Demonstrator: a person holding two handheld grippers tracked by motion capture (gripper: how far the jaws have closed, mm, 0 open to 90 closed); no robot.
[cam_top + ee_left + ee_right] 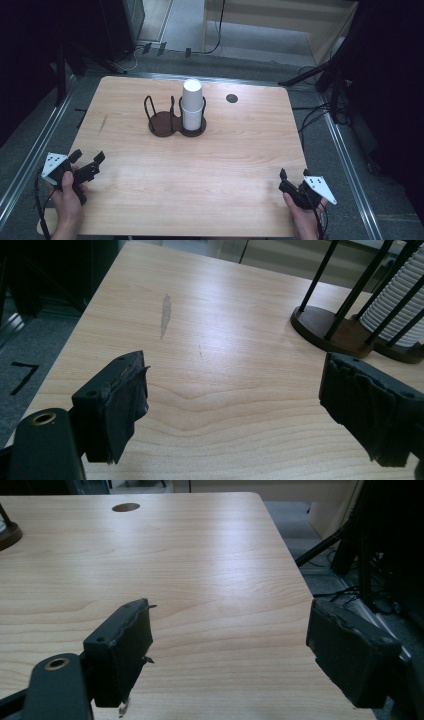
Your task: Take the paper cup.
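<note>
A stack of white paper cups (192,102) stands upright in the right ring of a dark two-ring wire holder (161,124) at the table's middle back; the left ring is empty. My left gripper (88,157) rests near the table's front left corner, open, nothing between its jaws. In the left gripper view the open gripper (235,405) faces bare wood, with the holder (325,330) and ribbed cups (400,305) farther off at upper right. My right gripper (294,176) sits at the front right corner, open and empty. The right gripper view shows that gripper (230,645) above the table's right edge.
The wooden table (235,150) has a round cable hole (231,98) right of the holder, and the same hole (125,507) shows far back in the right gripper view. A grey scuff (165,315) marks the left side. Dark stands and cables (320,80) surround the table.
</note>
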